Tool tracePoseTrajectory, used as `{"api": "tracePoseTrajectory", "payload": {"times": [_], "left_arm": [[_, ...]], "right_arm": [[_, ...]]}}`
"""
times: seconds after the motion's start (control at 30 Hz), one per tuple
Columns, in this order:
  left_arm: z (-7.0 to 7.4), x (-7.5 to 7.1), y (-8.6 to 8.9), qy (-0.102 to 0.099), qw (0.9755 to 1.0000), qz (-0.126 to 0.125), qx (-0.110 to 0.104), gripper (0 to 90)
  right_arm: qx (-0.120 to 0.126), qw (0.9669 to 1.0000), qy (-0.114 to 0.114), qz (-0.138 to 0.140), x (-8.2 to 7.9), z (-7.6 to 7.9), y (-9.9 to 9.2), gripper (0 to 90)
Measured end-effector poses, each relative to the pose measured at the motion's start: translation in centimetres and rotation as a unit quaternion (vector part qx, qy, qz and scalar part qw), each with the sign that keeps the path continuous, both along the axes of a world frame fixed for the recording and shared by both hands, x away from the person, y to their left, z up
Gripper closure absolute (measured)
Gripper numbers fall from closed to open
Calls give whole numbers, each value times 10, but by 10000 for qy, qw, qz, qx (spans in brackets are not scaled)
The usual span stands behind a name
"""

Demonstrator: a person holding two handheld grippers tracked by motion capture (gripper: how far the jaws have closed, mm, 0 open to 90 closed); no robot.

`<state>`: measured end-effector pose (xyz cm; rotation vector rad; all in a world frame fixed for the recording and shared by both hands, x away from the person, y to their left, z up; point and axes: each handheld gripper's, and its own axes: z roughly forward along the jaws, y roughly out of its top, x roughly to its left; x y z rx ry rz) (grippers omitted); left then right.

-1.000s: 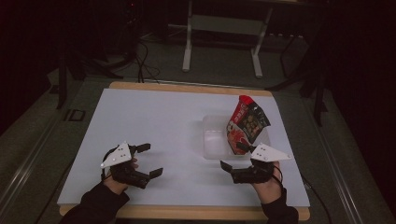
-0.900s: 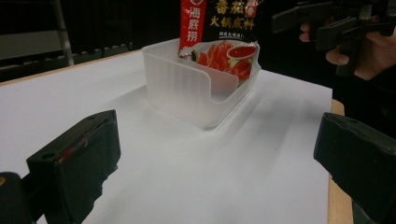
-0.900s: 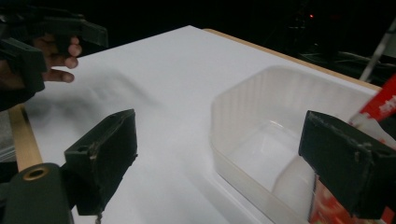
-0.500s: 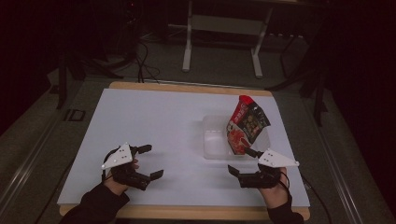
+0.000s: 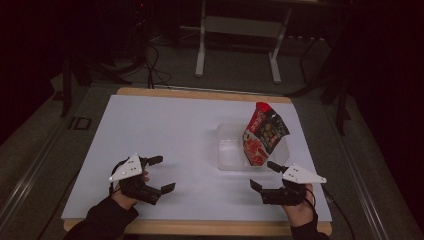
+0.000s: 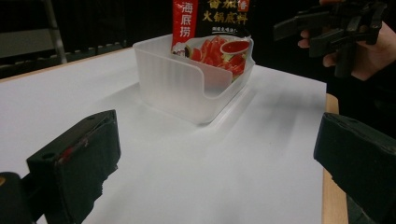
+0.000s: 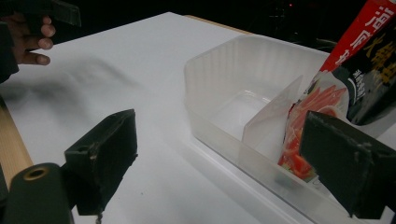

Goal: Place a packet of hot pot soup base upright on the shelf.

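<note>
From above, the red and black snack bag (image 5: 264,135) stood in the clear plastic box (image 5: 229,150) right of the middle, while the left gripper (image 5: 161,174) and right gripper (image 5: 263,175) sat low with jaws spread, and both gripper views showed wide-open jaws holding nothing.

1. in the high view the right gripper (image 5: 262,176) has drawn back from the clear bin (image 5: 230,150): a second ago it sat close under the red and black pouch (image 5: 264,134), and now it lies lower and further right in the frame, near the bottom edge of the white table (image 5: 165,125).
2. its grey plate has slid the same way, toward the lower right.
3. the left gripper (image 5: 161,173) has drifted slightly down in the lower left of the frame, its plate with it.
</note>
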<state>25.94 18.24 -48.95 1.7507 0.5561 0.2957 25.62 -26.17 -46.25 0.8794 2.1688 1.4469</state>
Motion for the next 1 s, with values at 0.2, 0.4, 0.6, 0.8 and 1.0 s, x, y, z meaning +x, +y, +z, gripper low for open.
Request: {"api": "tracePoseTrajectory", "payload": {"times": [0.2, 0.4, 0.6, 0.8, 1.0], "left_arm": [[-1, 0, 0, -1, 10000, -6, 1, 9], [-1, -1, -1, -6, 10000, -30, 13, 9], [-1, 0, -1, -9, 10000, -37, 26, 9], [-2, -1, -2, -2, 9999, -89, 55, 9], [-2, -1, -2, -6, 9999, -95, 47, 9]], "right_arm": [[-79, 9999, -77, -45, -3, -1, -2, 116], [-16, 9999, -40, -119, -6, -1, -5, 116], [-1, 9998, 1, -199, -7, -3, -9, 116], [22, 9998, 31, -202, -5, -5, -10, 117], [31, 9998, 19, -211, -5, -5, -10, 117]]}}
